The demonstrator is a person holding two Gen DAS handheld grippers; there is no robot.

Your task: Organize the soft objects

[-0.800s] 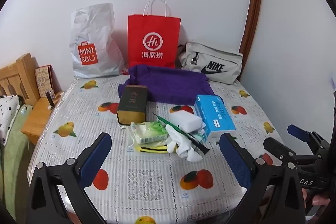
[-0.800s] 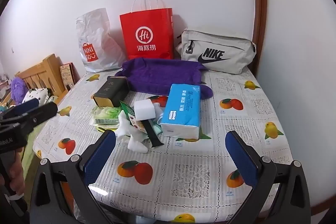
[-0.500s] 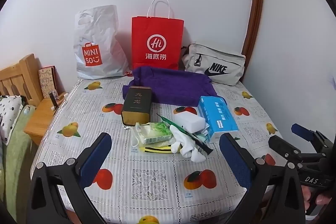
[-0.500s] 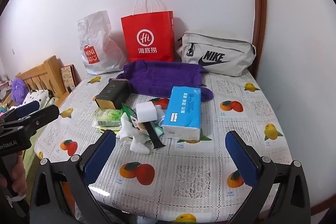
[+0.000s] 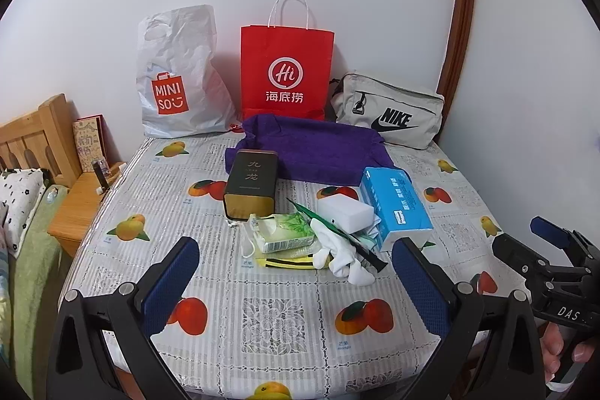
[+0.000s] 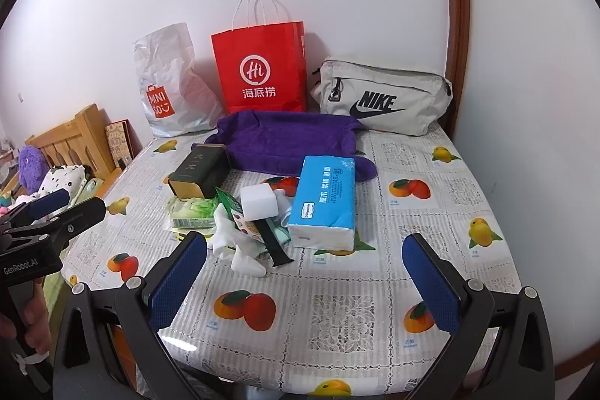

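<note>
A pile lies mid-table: a purple towel (image 5: pixel 311 152) at the back, a blue tissue pack (image 5: pixel 395 207), a white sponge block (image 5: pixel 345 210), white socks (image 5: pixel 345 261), a green wet-wipe pack (image 5: pixel 285 231) and a dark tea tin (image 5: pixel 251 184). My left gripper (image 5: pixel 296 272) hovers open over the table's near edge, short of the pile, with nothing between its fingers. My right gripper (image 6: pixel 305 265) is open too and empty, just in front of the tissue pack (image 6: pixel 324 201) and socks (image 6: pixel 240 246). Each gripper shows at the edge of the other's view.
Against the far wall stand a white plastic bag (image 5: pixel 176 77), a red paper bag (image 5: pixel 287 74) and a grey waist bag (image 5: pixel 390 115). The table (image 5: pixel 262 317) has a fruit-print cover. A wooden bed frame (image 5: pixel 33 141) and nightstand are at the left; a wall is at the right.
Both views have tilted down slightly and pulled back, so the pile and bags sit a little lower in frame. Both grippers stay open; nothing on the table has moved.
</note>
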